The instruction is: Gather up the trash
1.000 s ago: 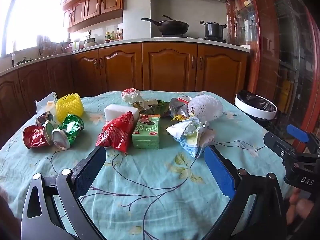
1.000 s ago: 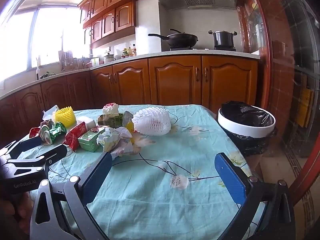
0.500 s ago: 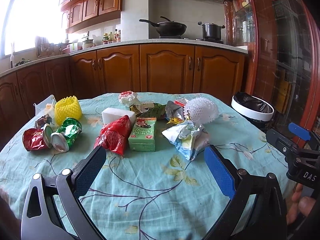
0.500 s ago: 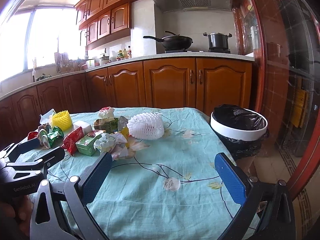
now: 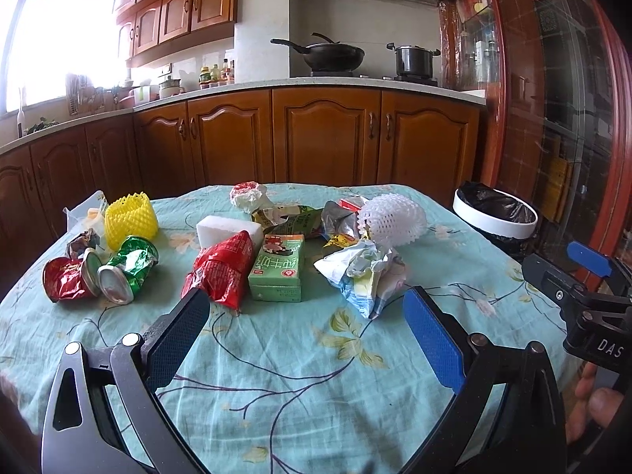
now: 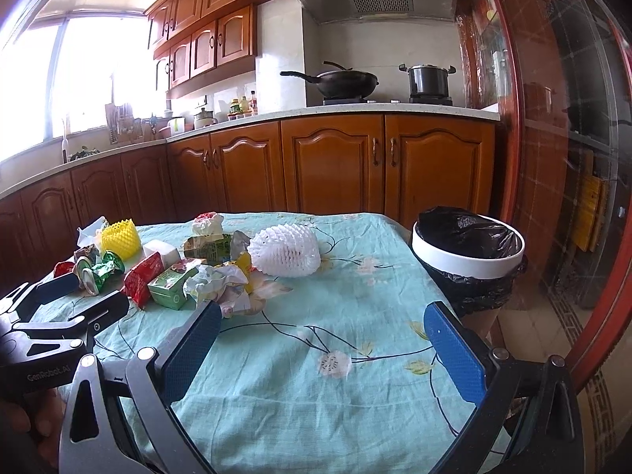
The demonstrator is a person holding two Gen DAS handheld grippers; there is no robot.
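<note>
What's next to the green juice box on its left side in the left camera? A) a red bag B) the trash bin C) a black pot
A: the red bag lies against the left side of the green juice box on the table.

Left gripper [image 5: 306,335]: jaws stood wide apart, blue pads facing each other, nothing between them.
Right gripper [image 6: 324,345]: jaws likewise spread wide and empty.
Relative pose: the two were side by side, each visible at the edge of the other's view.
</note>
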